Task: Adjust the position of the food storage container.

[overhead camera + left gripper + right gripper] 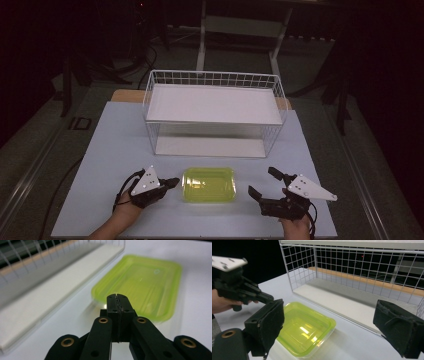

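Observation:
A shallow yellow-green plastic container (209,184) lies on the table between both grippers, also clear in the left gripper view (142,285) and the right gripper view (305,328). My left gripper (175,181) is just left of it, jaws pressed together with nothing between them, tips (117,297) pointing at the container's near rim. My right gripper (264,181) sits to the container's right with its jaws wide apart and empty; its padded fingers (269,322) frame the container. The left gripper (265,298) also shows far off in the right gripper view.
A white wire basket (214,112) with a white shelf board stands behind the container, its open side facing me. The pale table (115,145) ends near my forearms; dark floor and stands lie beyond.

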